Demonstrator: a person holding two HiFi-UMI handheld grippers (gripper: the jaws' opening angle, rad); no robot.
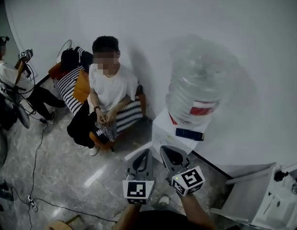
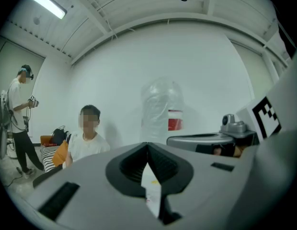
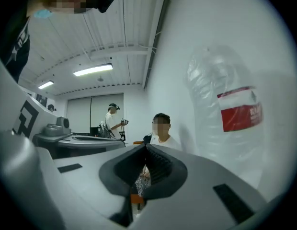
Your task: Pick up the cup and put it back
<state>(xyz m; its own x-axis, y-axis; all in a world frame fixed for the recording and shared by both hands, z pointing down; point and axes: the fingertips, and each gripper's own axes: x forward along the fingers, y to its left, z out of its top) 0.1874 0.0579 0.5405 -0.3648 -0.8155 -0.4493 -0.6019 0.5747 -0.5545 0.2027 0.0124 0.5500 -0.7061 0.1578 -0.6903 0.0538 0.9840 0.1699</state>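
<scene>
The left tongs (image 1: pixel 142 159) and the right tongs (image 1: pixel 171 158) are held side by side, both with jaws closed and nothing between them; each tongs' own view shows the tips meeting. Just ahead of them stands a white water dispenser (image 1: pixel 163 133), with its large clear bottle (image 1: pixel 196 83) on top, a little to the right of the right tongs. Further off, left of the left tongs, a seated person (image 1: pixel 108 95) leans against the wall, and a standing person (image 1: pixel 5 75) is beyond that.

No cup shows in any view, so its place cannot be told. A dispenser cup would likely be light and easily crushed, so it is best taken gently across the wall below the rim.
</scene>
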